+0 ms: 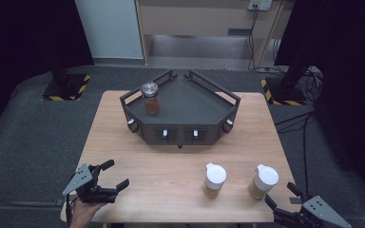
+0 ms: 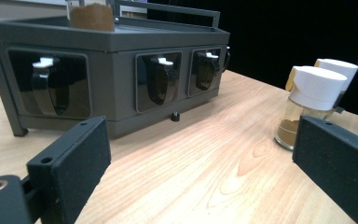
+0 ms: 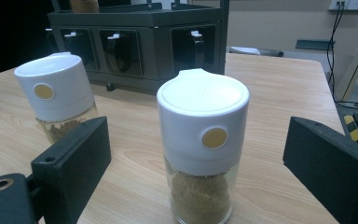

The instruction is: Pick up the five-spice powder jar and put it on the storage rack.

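Right gripper view: right gripper [image 3: 193, 163] held with jaws spread wide, flanking but not touching the near spice jar [image 3: 201, 144] — clear glass body, brown powder inside, smooth white plastic cap with a round tan button on the front. Second spice jar [image 3: 58, 95] of the same build just beyond the left jaw, standing upright on the table [image 3: 270, 93]. Nothing between the jaws and the near jar.

High view: right gripper [image 1: 281, 195] at the near right corner, just beside the near spice jar [image 1: 265, 181]; second spice jar [image 1: 215, 179] near it toward the centre. Left gripper [image 1: 115, 173] at the near left edge, jaws wide apart and gripping nothing, held by a hand [image 1: 83, 213]; well apart from both jars.

Farther out — dark grey rack [image 1: 180, 111], angular, matte metal, with a low rail around its top tray and four recessed front slots holding white-tipped black levers. Metal-lidded jar [image 1: 150, 98] of reddish-brown powder upright on the tray's left side. Light wood-grain tabletop, rounded corners. Grey carpet floor [image 1: 38, 128] around, cables [image 1: 299, 121] at right.

Left gripper view: rack [image 2: 116, 56] front straight beyond the jaws, both white-capped jars to the right.
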{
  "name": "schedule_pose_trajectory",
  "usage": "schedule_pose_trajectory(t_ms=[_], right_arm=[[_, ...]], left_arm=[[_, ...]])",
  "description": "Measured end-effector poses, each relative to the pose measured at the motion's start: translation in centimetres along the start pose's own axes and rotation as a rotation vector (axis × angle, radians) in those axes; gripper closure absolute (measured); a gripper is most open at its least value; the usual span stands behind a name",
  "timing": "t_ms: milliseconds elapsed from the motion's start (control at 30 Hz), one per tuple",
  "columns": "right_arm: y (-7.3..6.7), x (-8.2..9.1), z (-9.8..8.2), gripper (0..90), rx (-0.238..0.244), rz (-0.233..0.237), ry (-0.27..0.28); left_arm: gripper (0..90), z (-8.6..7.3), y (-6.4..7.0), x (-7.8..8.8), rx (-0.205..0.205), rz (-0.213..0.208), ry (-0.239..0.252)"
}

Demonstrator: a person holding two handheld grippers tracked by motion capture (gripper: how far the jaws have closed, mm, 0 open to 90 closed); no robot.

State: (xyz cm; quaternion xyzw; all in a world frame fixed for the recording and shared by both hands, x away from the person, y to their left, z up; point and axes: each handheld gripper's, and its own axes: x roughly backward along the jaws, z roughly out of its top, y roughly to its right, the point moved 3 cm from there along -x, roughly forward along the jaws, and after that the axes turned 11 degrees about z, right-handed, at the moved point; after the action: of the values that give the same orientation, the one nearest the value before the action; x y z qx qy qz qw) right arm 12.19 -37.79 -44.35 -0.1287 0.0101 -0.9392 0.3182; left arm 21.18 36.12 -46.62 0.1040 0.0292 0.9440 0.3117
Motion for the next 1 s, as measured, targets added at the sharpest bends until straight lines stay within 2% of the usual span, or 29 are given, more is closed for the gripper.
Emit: schedule_pose_trajectory(t_ms=[100, 233, 367, 500, 800, 1000], right_arm=[[0.01, 0.01, -0.01, 7.5, -0.001, 0.002, 0.001], [0.03, -0.03, 0.00, 7.5, 0.001, 0.005, 0.000], [0.03, -0.06, 0.00, 7.5, 0.001, 0.005, 0.000], [0.01, -0.05, 0.00, 7.5, 0.001, 0.006, 0.001], [0.02, -0.05, 0.01, 7.5, 0.000, 0.007, 0.001], [0.02, -0.07, 0.02, 7.5, 0.002, 0.007, -0.001]], left_arm=[[3.3, -0.50, -0.29, 0.23, -0.018, 0.000, -0.005], [3.5, -0.83, -0.71, 0.31, -0.005, -0.002, -0.019], [3.4, -1.04, -0.81, 0.38, -0.018, -0.007, -0.003], [2.9, -0.91, -0.56, 0.47, -0.053, 0.009, -0.012], [1.9, -1.05, -0.67, 0.65, -0.053, 0.032, -0.003], [1.9, -0.99, -0.64, 0.57, -0.061, 0.029, -0.011]])
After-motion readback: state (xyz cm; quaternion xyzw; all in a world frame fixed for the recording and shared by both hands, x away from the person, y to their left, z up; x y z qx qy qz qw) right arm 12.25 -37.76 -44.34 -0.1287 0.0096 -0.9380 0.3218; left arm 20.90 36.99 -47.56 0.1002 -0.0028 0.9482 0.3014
